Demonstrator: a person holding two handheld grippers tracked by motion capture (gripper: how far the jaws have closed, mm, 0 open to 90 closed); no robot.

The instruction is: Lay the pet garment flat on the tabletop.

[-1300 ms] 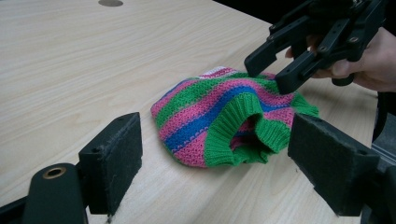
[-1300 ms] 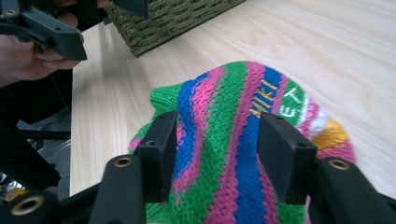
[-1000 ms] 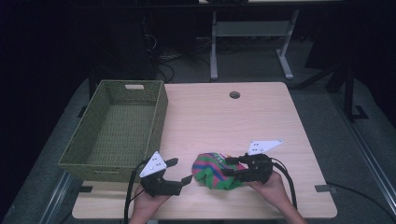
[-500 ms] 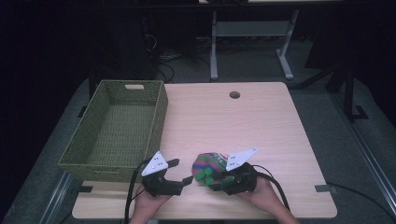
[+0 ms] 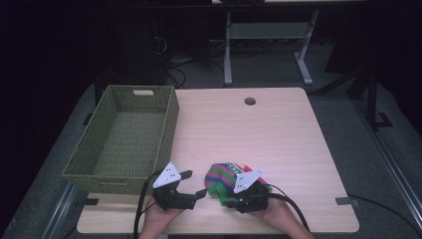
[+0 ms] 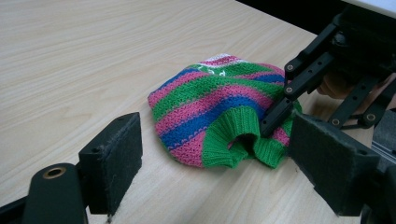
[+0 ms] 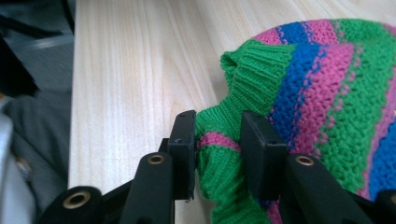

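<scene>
Bottom centre of the high view: two hands come up from the lower edge, each around a black gripper lying low and near level over the table [image 5: 298, 149]. Left hand [image 5: 158, 219] at bottom left of centre, left gripper [image 5: 195, 185] aimed toward the right of the frame, jaws spread wide with nothing between them; in the left gripper view the two pads stand far apart at the lower corners and the hat sits just beyond them, not touched. Right hand [image 5: 278, 215] at bottom right of centre, right gripper [image 7: 217, 158] pointing left into the knitted hat [image 5: 230, 177]; its jaws have just been closing, and in the right gripper view the green ribbed cuff [image 7: 219, 154] sits bunched between the two pads, both pads against the knit, so it's pinching the cuff. Hat is striped green, pink and blue, lying on the wood in the lower middle of the frame, between the two grippers. Farther up, left of centre: green woven basket [image 5: 124, 137] on the table's left edge, apart from the hat. Upper middle: round cable hole [image 5: 250, 101] in the tabletop.
</scene>
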